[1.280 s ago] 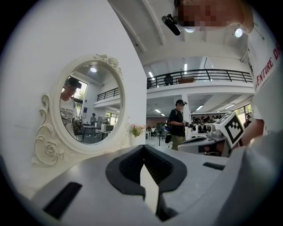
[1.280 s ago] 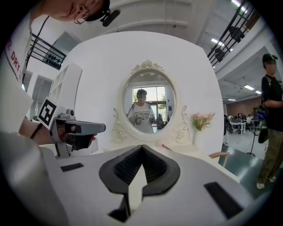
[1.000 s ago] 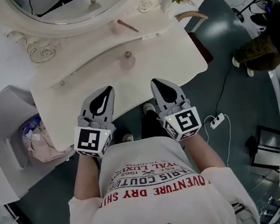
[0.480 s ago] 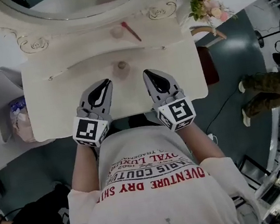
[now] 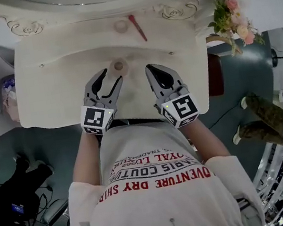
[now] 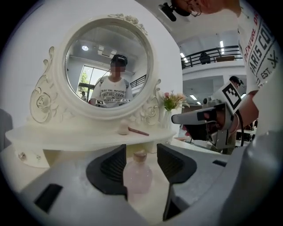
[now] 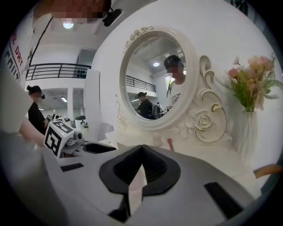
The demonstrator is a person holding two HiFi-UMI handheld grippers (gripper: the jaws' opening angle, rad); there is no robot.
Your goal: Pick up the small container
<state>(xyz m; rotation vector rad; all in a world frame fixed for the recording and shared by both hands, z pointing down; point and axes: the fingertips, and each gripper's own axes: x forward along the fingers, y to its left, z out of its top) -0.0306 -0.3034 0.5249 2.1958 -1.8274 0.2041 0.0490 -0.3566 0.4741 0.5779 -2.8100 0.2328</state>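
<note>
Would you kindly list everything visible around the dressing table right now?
small container: one, pale pink, on the lower tabletop
dressing table: one, cream, ahead
mirror: one, white-framed oval, above the shelf
jar: one, pink, on the upper shelf
stick: one, red, beside the jar
flowers: one bunch, pink, table's right end
left claw: one, grey, opening, container between its jaws
right claw: one, grey, shut, empty, over the tabletop

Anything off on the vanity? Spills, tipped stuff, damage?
Nothing stands out. The bottle stands upright on the vanity, between the left gripper's opening jaws. The red stick lies flat on the shelf beside a small jar. No spill or damage shows. The right gripper is shut.
</note>
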